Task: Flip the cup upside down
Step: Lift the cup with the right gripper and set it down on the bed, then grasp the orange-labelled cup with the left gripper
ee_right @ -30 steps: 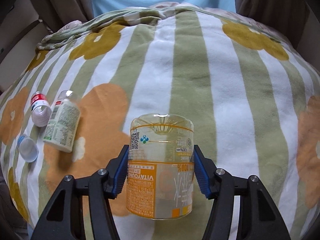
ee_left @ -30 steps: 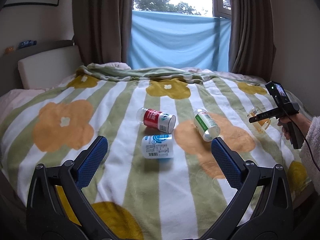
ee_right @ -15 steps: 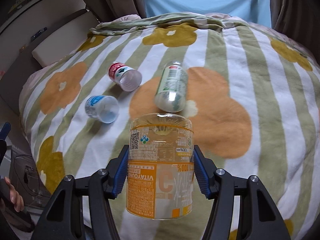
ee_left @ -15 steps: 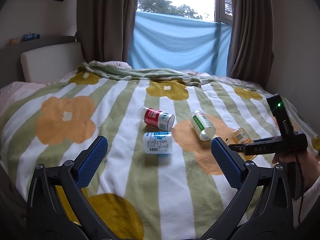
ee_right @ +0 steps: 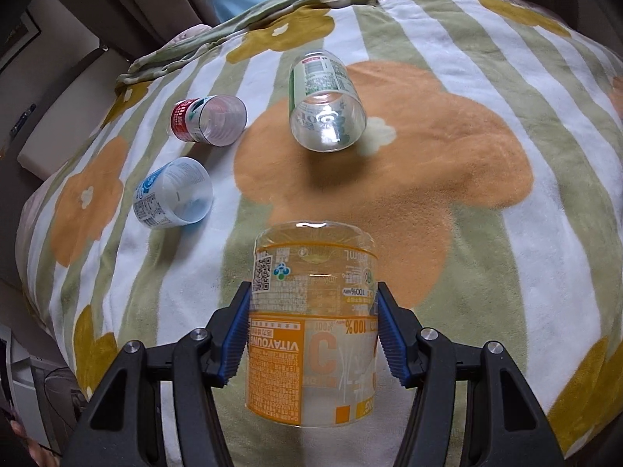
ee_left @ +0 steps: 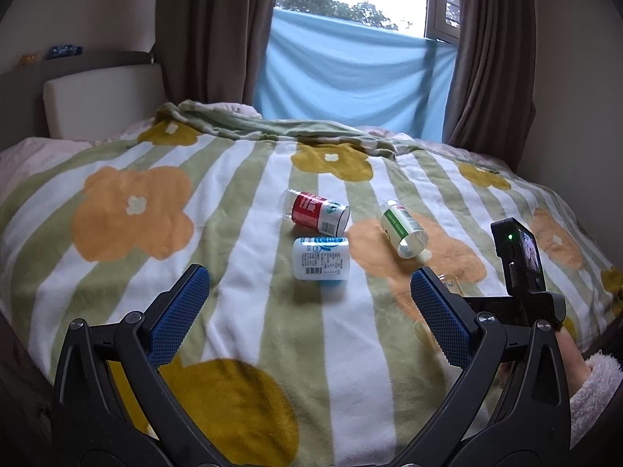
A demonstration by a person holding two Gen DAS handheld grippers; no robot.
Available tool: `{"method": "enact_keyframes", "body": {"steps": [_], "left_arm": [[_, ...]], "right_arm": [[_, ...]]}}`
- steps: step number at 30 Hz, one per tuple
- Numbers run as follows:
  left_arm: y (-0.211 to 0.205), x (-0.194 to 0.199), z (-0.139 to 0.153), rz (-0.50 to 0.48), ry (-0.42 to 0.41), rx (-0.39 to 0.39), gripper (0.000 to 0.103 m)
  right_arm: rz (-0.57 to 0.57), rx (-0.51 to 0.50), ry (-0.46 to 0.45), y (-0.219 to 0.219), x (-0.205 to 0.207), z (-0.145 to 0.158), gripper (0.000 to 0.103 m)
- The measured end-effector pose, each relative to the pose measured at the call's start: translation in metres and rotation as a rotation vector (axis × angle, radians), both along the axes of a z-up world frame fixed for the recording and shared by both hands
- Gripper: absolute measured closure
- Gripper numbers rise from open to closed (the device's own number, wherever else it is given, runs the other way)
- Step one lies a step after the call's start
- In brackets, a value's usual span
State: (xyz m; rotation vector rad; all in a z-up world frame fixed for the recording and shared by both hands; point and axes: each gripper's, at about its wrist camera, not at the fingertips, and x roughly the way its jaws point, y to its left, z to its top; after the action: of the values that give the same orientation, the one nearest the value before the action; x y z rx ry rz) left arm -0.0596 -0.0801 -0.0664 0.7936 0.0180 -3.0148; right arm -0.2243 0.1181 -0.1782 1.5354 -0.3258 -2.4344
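Observation:
My right gripper (ee_right: pixel 313 330) is shut on a clear cup with an orange label (ee_right: pixel 311 327). The cup is held above the bed with its closed base pointing away from me and its label upside down. In the left wrist view only a sliver of that cup (ee_left: pixel 447 282) shows behind my left finger, with the right gripper's body (ee_left: pixel 521 272) at the right. My left gripper (ee_left: pixel 307 311) is open and empty, low over the near part of the bed.
Three other cups lie on their sides on the flowered striped blanket (ee_left: pixel 194 233): red-labelled (ee_left: pixel 317 216) (ee_right: pixel 206 118), blue-and-white (ee_left: pixel 321 258) (ee_right: pixel 173 192), green-labelled (ee_left: pixel 403 227) (ee_right: pixel 325 105). A headboard (ee_left: pixel 101 101) stands left, curtains and window behind.
My right gripper has carried the orange cup from the bed's right side toward the near middle, closer to the lying cups. The left gripper has barely moved.

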Motion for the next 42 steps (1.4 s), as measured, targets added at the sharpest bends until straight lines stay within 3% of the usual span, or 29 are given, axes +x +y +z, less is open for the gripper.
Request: {"method": "enact_keyframes", "body": {"steps": [6, 8, 9, 10, 16, 23, 26, 28, 33, 37, 40, 42], "left_arm": [[0.001, -0.002, -0.003, -0.013, -0.017, -0.005, 0.000], [0.003, -0.003, -0.004, -0.018, -0.026, -0.010, 0.000], [0.005, -0.004, -0.004, -0.019, -0.031, -0.012, 0.000], [0.006, -0.005, -0.005, -0.020, -0.037, -0.014, 0.000], [0.021, -0.010, -0.004, -0.035, -0.057, -0.021, 0.000], [0.048, -0.029, -0.001, -0.074, -0.131, -0.038, 0.000], [0.070, -0.046, -0.002, -0.106, -0.196, -0.059, 0.000], [0.085, -0.061, -0.002, -0.141, -0.238, -0.054, 0.000], [0.130, -0.112, -0.015, -0.248, -0.386, -0.050, 0.000], [0.154, -0.159, -0.054, -0.276, -0.589, -0.016, 0.000], [0.167, -0.186, -0.088, -0.265, -0.735, -0.062, 0.000], [0.169, -0.200, -0.108, -0.256, -0.833, -0.052, 0.001]], "right_arm": [[-0.014, -0.025, -0.028, -0.002, -0.003, -0.009, 0.046], [-0.033, -0.042, -0.022, 0.000, -0.002, -0.009, 0.029], [-0.046, -0.059, -0.010, 0.002, -0.001, -0.008, 0.012], [-0.046, -0.072, 0.004, 0.004, 0.000, -0.006, 0.003], [0.005, -0.105, 0.057, 0.015, 0.012, 0.007, 0.001], [0.030, -0.085, 0.220, 0.050, 0.043, 0.035, 0.001], [0.029, -0.034, 0.326, 0.067, 0.063, 0.047, 0.001], [0.015, 0.026, 0.350, 0.078, 0.072, 0.049, 0.001], [-0.060, 0.009, 0.469, 0.117, 0.094, 0.050, 0.001], [-0.080, 0.008, 0.522, 0.136, 0.106, 0.048, 0.001], [-0.082, -0.010, 0.533, 0.144, 0.110, 0.044, 0.001], [-0.081, -0.013, 0.535, 0.148, 0.111, 0.038, 0.001]]}}
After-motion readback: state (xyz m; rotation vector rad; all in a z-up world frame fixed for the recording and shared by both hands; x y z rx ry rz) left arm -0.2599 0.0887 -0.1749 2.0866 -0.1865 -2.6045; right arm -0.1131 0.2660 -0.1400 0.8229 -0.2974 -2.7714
